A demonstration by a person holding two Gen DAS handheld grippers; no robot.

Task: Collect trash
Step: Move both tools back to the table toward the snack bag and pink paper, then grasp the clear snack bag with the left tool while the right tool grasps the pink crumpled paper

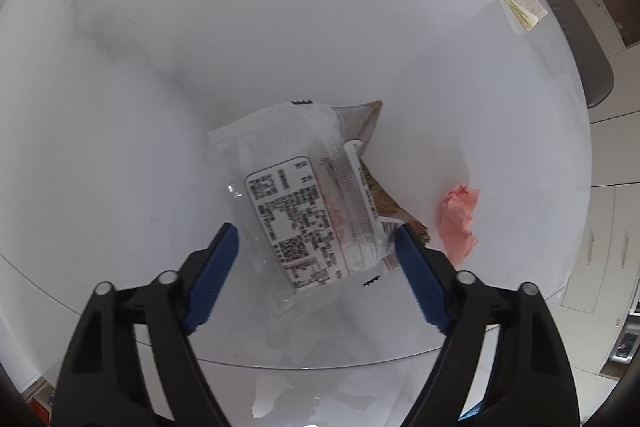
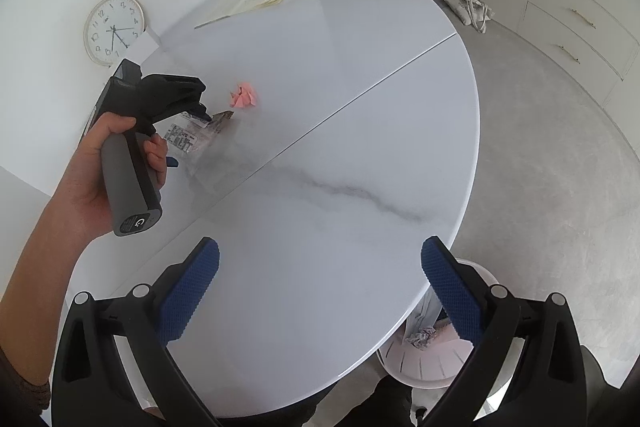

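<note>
Clear wrapper (image 1: pixel 304 203) w/ printed white label lies flat on table, crinkled, atop brown packet (image 1: pixel 376 155). Pink paper wad (image 1: pixel 459 217) just beside them. Bin (image 2: pixel 424 363) by table edge holds crumpled scraps.

A: What colours are showing on the surface (image 2: pixel 320 187)?

B: It is showing pale grey-white, with a dark grey marble vein running across it.

A: And the wrapper (image 1: pixel 304 211)?

B: It is looking clear and whitish, carrying a white label with black print; a brown printed packet (image 1: pixel 394 205) is peeking out beneath it.

A: The crumpled paper (image 1: pixel 460 223)?

B: It is glowing salmon pink.

A: The tongs?

B: The left tongs (image 1: pixel 316 247) and the right tongs (image 2: pixel 320 267) are both showing black frames with dotted blue pads (image 2: pixel 188 291).
</note>
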